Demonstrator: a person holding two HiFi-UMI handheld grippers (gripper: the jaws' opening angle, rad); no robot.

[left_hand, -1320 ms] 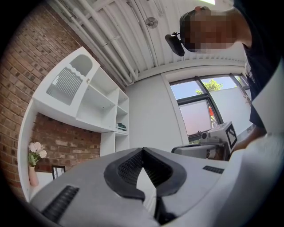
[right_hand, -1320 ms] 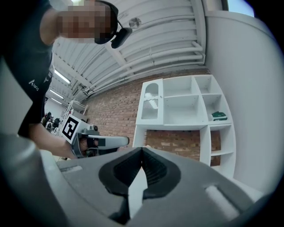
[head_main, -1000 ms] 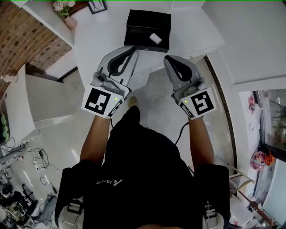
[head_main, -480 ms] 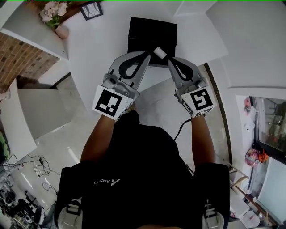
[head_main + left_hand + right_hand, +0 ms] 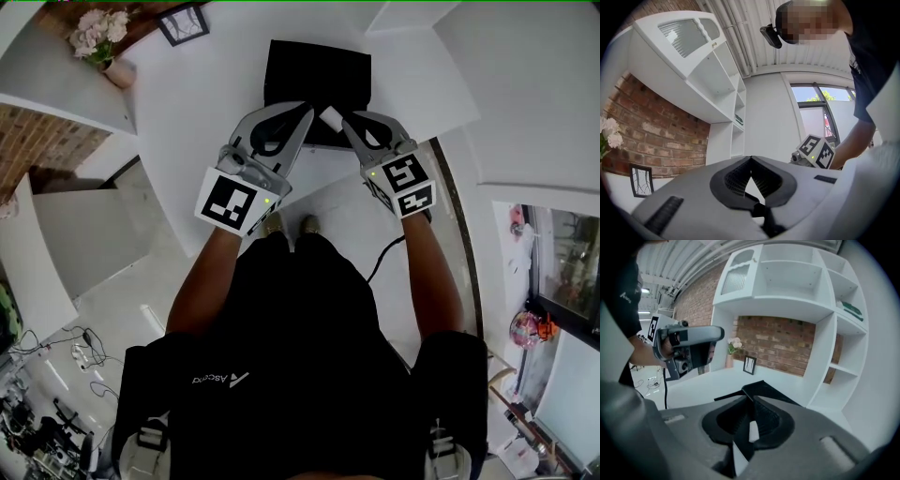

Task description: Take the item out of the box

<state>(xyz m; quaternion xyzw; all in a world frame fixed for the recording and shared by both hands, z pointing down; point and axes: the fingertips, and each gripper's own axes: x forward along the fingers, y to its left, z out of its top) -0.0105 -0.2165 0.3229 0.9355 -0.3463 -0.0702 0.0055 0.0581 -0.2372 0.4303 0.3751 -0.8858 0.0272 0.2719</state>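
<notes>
A black box (image 5: 319, 75) sits on the white desk (image 5: 206, 112). A small white item (image 5: 330, 117) lies at the box's near edge. My left gripper (image 5: 307, 109) is shut and empty, its tip just left of the item. My right gripper (image 5: 349, 122) points at the item from the right. In the right gripper view its jaws are opening: a narrow slit (image 5: 751, 401) parts them, with the black box (image 5: 764, 389) beyond. A white sliver shows low in the slit; I cannot tell if it is the item. The pads press on nothing.
A flower vase (image 5: 94, 37) and a small picture frame (image 5: 183, 21) stand at the desk's far left. White shelves (image 5: 834, 324) rise over a brick wall. The person stands at the desk's near edge, and a cable (image 5: 384, 262) hangs from the right gripper.
Both grippers have moved forward from in front of the desk to the box's near edge, closing in on the white item from both sides. The right gripper has turned inward.
</notes>
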